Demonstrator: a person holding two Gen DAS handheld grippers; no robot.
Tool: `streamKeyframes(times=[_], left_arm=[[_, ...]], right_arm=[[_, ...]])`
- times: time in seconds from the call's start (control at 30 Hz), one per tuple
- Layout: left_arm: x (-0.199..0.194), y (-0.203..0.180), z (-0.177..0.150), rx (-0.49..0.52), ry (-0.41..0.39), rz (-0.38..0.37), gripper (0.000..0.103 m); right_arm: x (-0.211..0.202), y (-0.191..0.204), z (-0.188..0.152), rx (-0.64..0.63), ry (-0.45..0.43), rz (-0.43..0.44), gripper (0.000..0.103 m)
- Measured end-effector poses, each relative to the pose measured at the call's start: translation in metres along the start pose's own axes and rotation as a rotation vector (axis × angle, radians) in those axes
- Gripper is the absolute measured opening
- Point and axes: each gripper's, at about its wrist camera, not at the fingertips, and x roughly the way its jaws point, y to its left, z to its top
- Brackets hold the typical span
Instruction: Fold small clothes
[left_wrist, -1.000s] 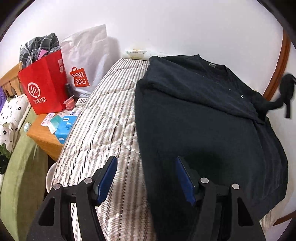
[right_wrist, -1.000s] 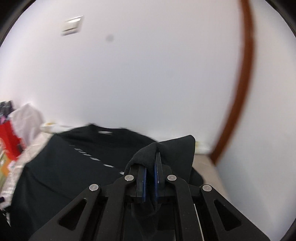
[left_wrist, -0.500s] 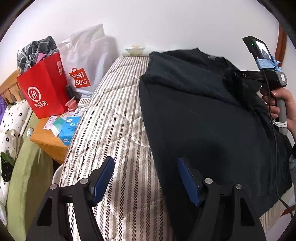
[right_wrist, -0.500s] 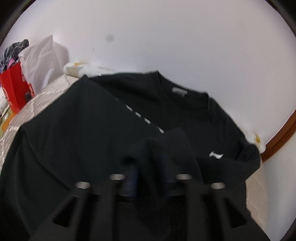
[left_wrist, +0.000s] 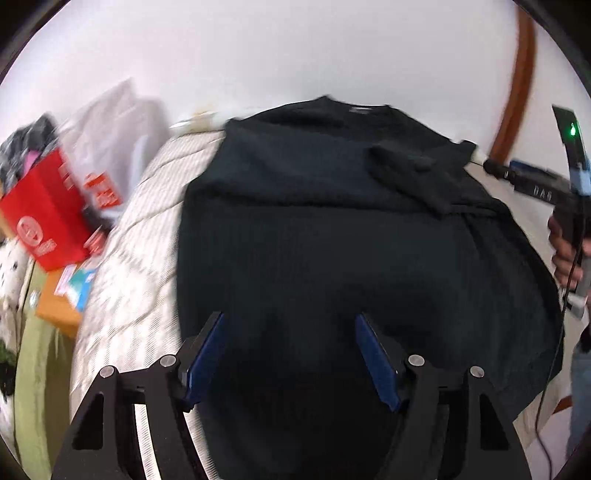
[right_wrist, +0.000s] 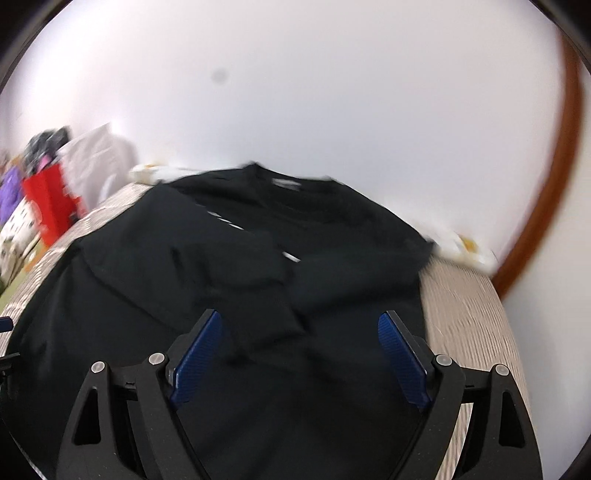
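A black T-shirt lies spread on the striped bed, collar toward the wall. Both sleeves are folded in over its body; the right sleeve lies on the chest. It also shows in the right wrist view. My left gripper is open and empty above the shirt's near hem. My right gripper is open and empty above the folded sleeve. The right gripper's body shows at the right edge of the left wrist view, in a hand.
A red paper bag and a white shopping bag stand on a wooden bedside table left of the bed. A white wall is behind. A brown wooden frame curves at the right. Both views are motion blurred.
My right gripper let go of the right sleeve, which now lies folded on the shirt, and drew back open. My left gripper moved right, over the shirt's hem.
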Motion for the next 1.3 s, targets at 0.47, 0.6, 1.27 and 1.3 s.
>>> streamKeyframes(times=[0.47, 0.6, 1.27, 1.3], left_arm=[[0.04, -0.127, 0.077, 0.114, -0.022, -0.029, 0.069], [0.053, -0.147, 0.087, 0.133, -0.026, -0.043, 0.069], [0.15, -0.208, 0.124, 0.256, -0.014, 0.005, 0.069], [0.153, -0.209, 0.124, 0.257, -0.013, 0.022, 0.069]], right_arm=[[0.051, -0.106, -0.043, 0.302, 0.045, -0.048, 0.035], [0.058, -0.112, -0.047, 0.319, 0.075, 0.023, 0.035], [0.066, -0.101, -0.054, 0.293, 0.092, 0.068, 0.04], [0.066, -0.101, -0.054, 0.292, 0.093, 0.072, 0.04]])
